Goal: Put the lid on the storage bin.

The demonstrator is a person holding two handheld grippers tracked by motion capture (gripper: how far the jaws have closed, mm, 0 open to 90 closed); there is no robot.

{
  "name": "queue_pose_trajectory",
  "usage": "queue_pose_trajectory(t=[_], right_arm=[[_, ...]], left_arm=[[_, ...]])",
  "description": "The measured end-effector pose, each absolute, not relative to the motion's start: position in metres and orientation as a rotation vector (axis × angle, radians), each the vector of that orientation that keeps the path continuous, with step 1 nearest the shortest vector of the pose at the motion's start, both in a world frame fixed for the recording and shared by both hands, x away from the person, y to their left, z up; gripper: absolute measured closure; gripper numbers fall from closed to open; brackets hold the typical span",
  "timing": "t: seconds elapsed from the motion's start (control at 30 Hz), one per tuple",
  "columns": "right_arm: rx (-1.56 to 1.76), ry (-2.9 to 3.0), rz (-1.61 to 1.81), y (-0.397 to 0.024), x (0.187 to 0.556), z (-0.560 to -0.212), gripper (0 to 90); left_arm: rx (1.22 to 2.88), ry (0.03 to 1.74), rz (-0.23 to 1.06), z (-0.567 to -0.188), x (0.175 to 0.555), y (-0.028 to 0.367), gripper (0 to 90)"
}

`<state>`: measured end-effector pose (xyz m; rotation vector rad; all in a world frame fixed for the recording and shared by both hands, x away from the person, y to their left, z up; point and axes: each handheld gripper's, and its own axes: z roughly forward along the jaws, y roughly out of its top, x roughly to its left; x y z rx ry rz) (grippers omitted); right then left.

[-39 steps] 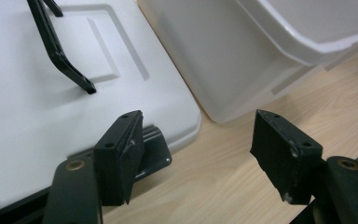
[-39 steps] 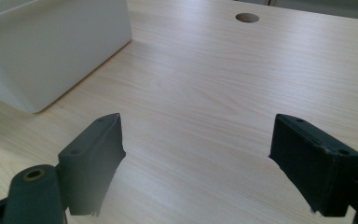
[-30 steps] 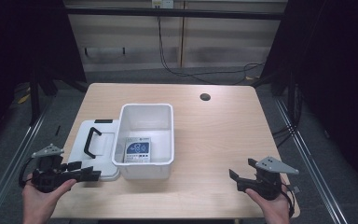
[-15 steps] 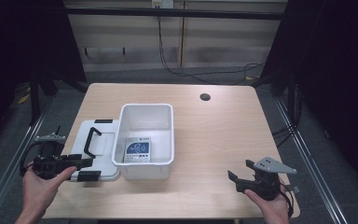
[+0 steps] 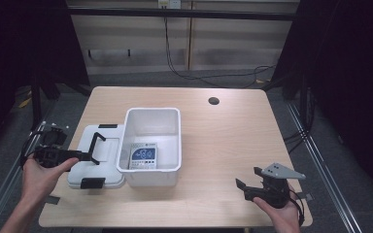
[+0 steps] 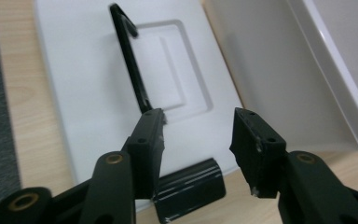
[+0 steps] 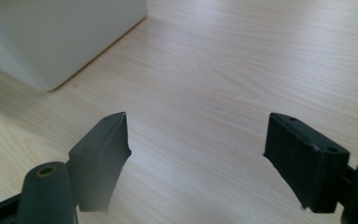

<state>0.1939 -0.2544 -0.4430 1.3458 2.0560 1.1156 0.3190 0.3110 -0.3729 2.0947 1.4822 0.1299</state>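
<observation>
Left hand-held gripper [image 6: 198,140] is over the near end of the white lid [image 5: 99,158] – jaws have just been closing, now partly spread with nothing pinched between them. One jaw sits right by the lid's black handle [image 6: 130,60], which stands up off the lid; can't tell if they touch. A black latch [image 6: 191,186] shows at the lid's near edge, just below the jaws. Lid lies flat on the tabletop [image 5: 223,131], touching the left side of the open white bin [image 5: 151,145], which holds a blue-and-white packet [image 5: 142,156]. Right hand-held gripper [image 7: 196,154] is well apart at the tabletop's near right – jaws spread wide, empty, over bare wood.
</observation>
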Motion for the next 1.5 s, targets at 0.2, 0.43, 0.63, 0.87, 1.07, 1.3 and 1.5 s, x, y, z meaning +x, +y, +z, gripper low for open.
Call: queue_pose_trajectory(t=[0.2,0.43,0.63,0.87,1.07,1.3,1.5], right_arm=[[1.334,2.075,1.114,-0.253,0.195,-0.443,22.3],[1.342,2.083,1.112,-0.253,0.195,-0.444,22.6],[1.341,2.086,1.112,-0.252,0.195,-0.444,22.8],[1.345,2.087,1.114,-0.252,0.195,-0.444,22.9],[1.347,2.090,1.112,-0.253,0.195,-0.444,22.9],[1.341,2.102,1.109,-0.252,0.196,-0.445,22.9],[1.348,2.109,1.106,-0.252,0.196,-0.446,22.9]], left_arm=[[2.145,1.509,0.138,-0.364,0.336,0.312,55.8],[2.153,1.546,0.108,-0.368,0.354,0.316,58.9],[2.151,1.595,0.084,-0.373,0.369,0.319,60.2],[2.191,1.662,0.061,-0.376,0.385,0.312,62.0],[2.235,1.703,0.037,-0.379,0.399,0.301,63.6],[2.266,1.768,0.021,-0.390,0.411,0.294,64.9],[2.280,1.817,0.010,-0.397,0.419,0.288,66.2]])
